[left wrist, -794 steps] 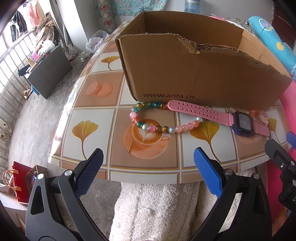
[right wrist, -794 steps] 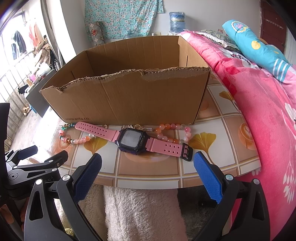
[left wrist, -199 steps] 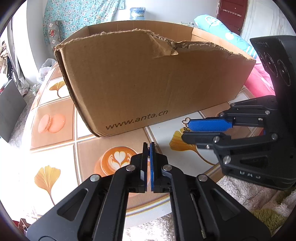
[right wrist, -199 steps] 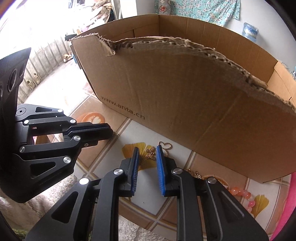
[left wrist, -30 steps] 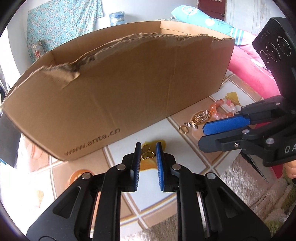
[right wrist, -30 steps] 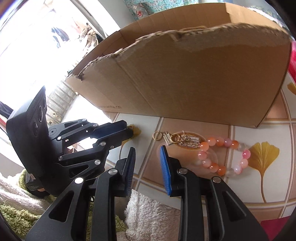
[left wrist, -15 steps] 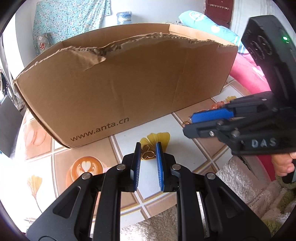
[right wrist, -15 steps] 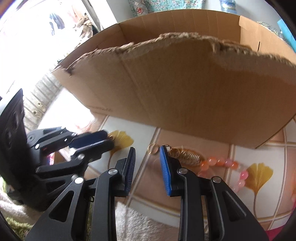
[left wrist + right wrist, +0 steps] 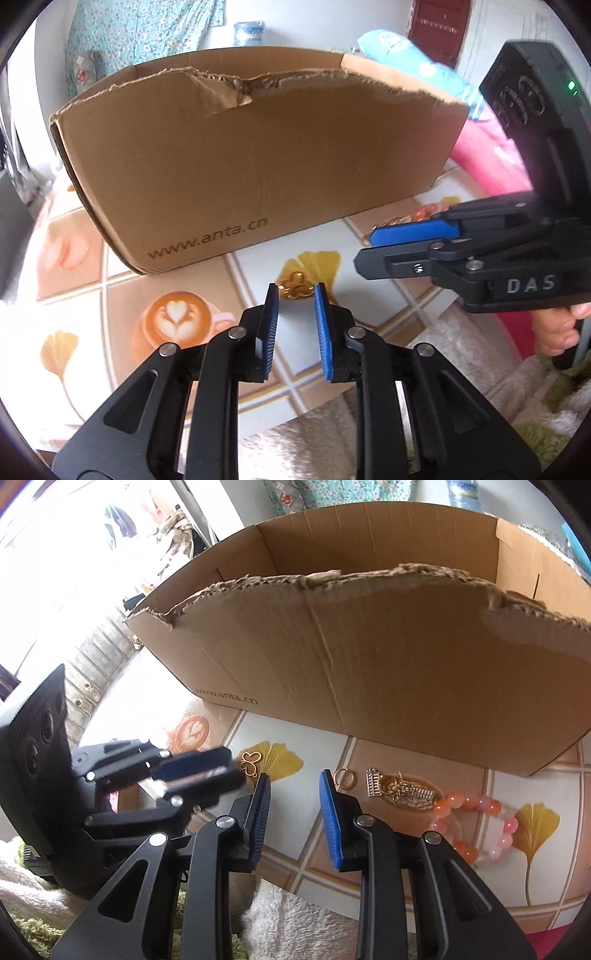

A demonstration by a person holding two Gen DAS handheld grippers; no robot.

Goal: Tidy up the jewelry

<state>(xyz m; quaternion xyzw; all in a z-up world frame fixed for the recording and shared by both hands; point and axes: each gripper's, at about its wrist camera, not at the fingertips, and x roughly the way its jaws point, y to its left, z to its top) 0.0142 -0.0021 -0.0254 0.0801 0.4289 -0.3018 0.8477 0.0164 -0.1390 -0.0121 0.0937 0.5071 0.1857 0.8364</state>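
Observation:
A small gold butterfly charm (image 9: 295, 289) lies on the tiled tabletop (image 9: 255, 280), right at the tips of my left gripper (image 9: 295, 295). Its jaws are opening; the blue pads flank the charm without pressing on it. In the right wrist view the charm (image 9: 251, 762) lies just past the blurred left gripper (image 9: 234, 770). My right gripper (image 9: 294, 779) hovers open over the table with nothing between its pads. To its right lie a gold ring (image 9: 343, 777), a gold keychain charm (image 9: 400, 790) and a pink-orange bead bracelet (image 9: 472, 823). The right gripper (image 9: 365, 251) partly hides the bracelet in the left wrist view.
A torn-rimmed cardboard box (image 9: 258, 166) (image 9: 369, 664) stands just behind the jewelry. The table's near edge runs close below both grippers, with a white fluffy cloth (image 9: 295, 923) beneath it. A pink bed (image 9: 491, 158) lies to the right. A hand (image 9: 557, 332) holds the right gripper's handle.
The left jaws have spread slightly wider around the butterfly charm. The right gripper has shifted left toward the left gripper, so the ring and keychain now sit to the right of its pads.

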